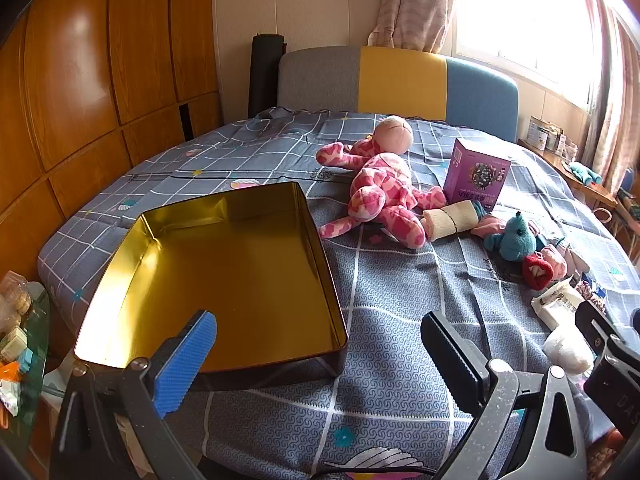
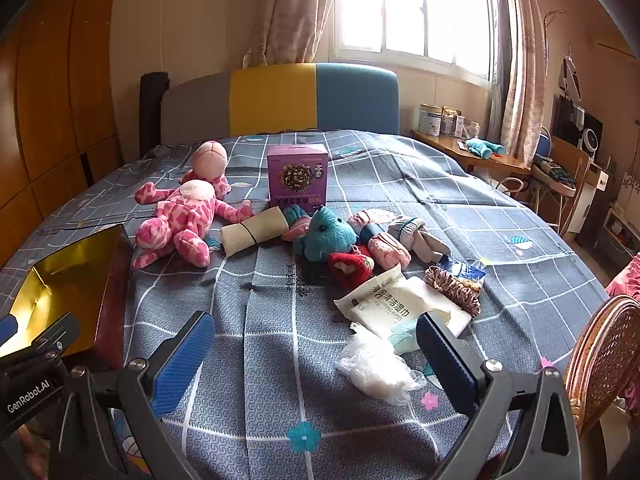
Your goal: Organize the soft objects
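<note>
Bedspread (image 2: 400, 184); gold tin (image 2: 60, 276) cut off left.

We were in a bedroom of a home. A bed (image 2: 360, 184) with a checked grey-blue cover filled the room, backed by a padded headboard (image 2: 280, 98) in grey, yellow and blue. We saw patterned curtains (image 2: 288, 8) beside a bright window (image 2: 416, 12), a wooden wardrobe (image 1: 80, 80) along one wall, and a cluttered wooden side table (image 2: 480, 156) next to the bed.
</note>
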Motion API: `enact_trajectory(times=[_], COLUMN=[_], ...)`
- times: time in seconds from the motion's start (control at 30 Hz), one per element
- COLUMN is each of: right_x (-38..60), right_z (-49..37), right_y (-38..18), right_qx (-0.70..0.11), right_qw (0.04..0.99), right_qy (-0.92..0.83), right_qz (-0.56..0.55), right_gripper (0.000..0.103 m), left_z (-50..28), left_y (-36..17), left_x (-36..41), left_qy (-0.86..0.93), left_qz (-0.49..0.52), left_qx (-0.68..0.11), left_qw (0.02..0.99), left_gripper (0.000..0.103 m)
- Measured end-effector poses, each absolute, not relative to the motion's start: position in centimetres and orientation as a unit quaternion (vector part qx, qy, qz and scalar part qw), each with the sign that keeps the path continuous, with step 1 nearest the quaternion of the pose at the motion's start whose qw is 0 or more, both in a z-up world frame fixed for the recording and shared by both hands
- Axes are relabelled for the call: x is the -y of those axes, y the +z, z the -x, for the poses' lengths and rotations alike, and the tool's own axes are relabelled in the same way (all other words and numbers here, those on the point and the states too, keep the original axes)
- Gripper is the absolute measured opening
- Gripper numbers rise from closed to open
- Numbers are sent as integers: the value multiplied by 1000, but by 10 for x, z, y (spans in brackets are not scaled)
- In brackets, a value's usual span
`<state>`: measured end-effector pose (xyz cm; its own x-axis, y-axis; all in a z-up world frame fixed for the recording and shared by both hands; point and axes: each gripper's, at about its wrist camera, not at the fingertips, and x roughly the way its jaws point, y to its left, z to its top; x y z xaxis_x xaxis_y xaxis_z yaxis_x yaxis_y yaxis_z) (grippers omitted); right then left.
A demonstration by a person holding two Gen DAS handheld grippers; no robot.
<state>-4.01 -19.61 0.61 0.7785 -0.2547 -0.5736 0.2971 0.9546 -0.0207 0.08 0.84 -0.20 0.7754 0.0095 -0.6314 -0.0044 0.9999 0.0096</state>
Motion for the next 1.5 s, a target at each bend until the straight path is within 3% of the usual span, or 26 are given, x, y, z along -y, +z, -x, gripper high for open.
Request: enact_trajectory(times=[1.5], right_x=[195], right_z=[39], right_y=[8], right_qx=[-296], right_qw=[944], right_qy=[-145], right_qz=[-34], right_gripper=[103], left_z=[-1], left_y=[-1], left_x=[-5], left_qy=[1], left_qz=[-6], left_qx=[-336], left_qw=[942], left_gripper=[103])
